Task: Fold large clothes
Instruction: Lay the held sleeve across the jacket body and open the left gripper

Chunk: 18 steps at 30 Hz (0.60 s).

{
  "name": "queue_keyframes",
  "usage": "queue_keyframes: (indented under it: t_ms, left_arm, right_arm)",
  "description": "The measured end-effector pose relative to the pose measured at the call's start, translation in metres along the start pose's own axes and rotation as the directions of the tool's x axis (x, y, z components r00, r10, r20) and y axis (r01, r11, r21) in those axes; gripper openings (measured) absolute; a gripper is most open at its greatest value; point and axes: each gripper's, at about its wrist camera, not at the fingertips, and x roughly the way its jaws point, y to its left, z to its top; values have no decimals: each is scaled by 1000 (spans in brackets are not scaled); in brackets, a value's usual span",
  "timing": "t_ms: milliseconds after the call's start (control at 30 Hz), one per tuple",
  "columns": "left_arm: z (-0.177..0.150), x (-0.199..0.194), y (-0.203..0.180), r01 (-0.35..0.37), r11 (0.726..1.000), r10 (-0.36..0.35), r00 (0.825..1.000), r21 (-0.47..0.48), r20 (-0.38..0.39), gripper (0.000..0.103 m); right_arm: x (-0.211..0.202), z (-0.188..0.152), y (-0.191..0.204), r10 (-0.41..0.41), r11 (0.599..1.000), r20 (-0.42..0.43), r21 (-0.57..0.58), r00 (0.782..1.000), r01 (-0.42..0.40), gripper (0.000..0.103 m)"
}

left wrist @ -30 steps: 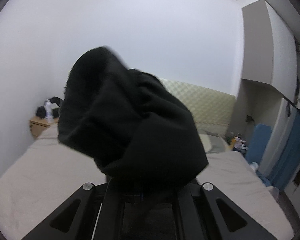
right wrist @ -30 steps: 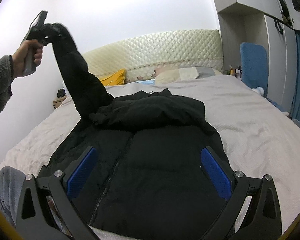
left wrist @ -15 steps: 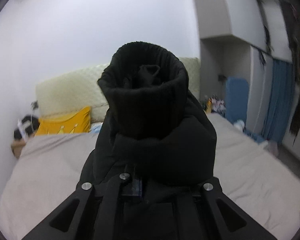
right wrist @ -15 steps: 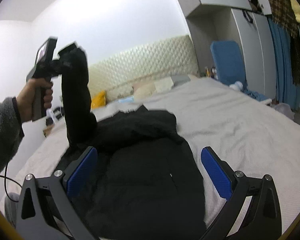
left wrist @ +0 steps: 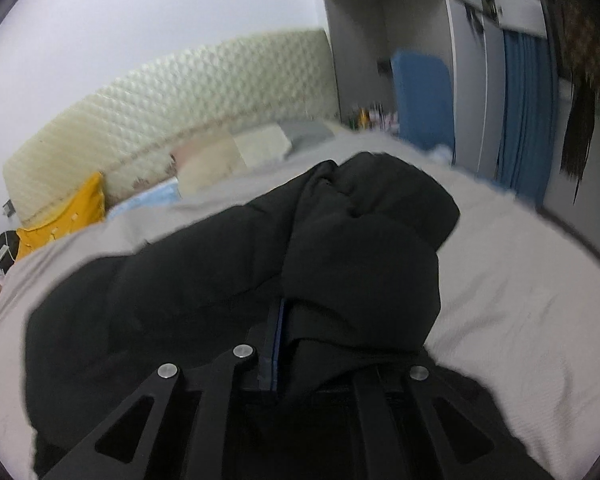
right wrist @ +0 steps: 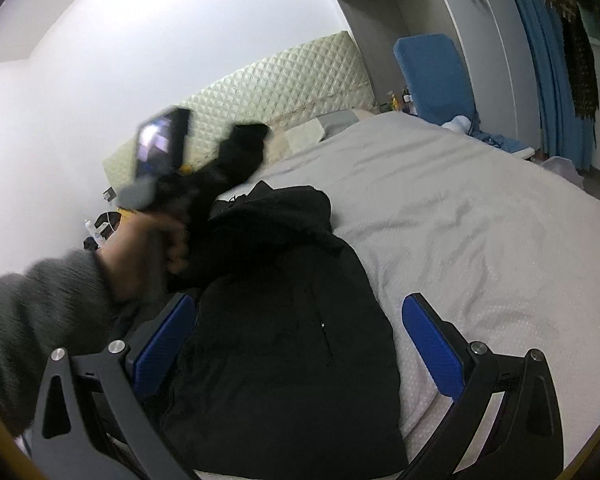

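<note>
Your left hand-held gripper (left wrist: 300,340) is clamped on the sleeve (left wrist: 364,248) of the black coat (right wrist: 284,320), held above the coat body spread on the bed (right wrist: 480,220). Your right hand-held gripper (right wrist: 300,340) hangs released, jaws wide, over the coat.

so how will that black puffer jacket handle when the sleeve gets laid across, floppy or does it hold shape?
Probably floppy: the sleeve bends and droops from the shut left gripper. The black puffer jacket looks quilted and puffy, so folds likely spring back rather than crease flat. Its smooth shell may slide on the bedsheet if pushed.
</note>
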Motion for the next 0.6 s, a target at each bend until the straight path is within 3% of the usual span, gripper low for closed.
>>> queue_keyframes:
  t_ms: [233, 367, 433, 467, 533, 600]
  left_arm:
    - [-37, 54, -19, -39, 999, 42, 997, 36, -68, 17]
    - [-29, 53, -15, -33, 999, 35, 995, 27, -98, 19]
    - [-26, 45, -11, -25, 1000, 25, 995, 8, -97, 25]
    - [-25, 36, -10, -20, 1000, 19, 996, -3, -82, 30]
    - [-24, 21, -8, -10, 1000, 10, 998, -4, -58, 68]
    - [-25, 3, -7, 19, 1000, -20, 998, -6, -56, 86]
  right_arm:
    - [21, -6, -4, 6, 1000, -47, -23, 999, -7, 103]
    - [33, -7, -9, -13, 1000, -62, -11, 998, 12, 103]
    - [35, -7, -9, -18, 1000, -62, -15, 998, 17, 103]
    - [35, -8, -9, -23, 1000, -57, -18, 998, 22, 103]
    - [34, -9, -7, -34, 999, -49, -25, 998, 33, 103]
    - [31, -9, -4, -43, 998, -37, -37, 998, 42, 103]
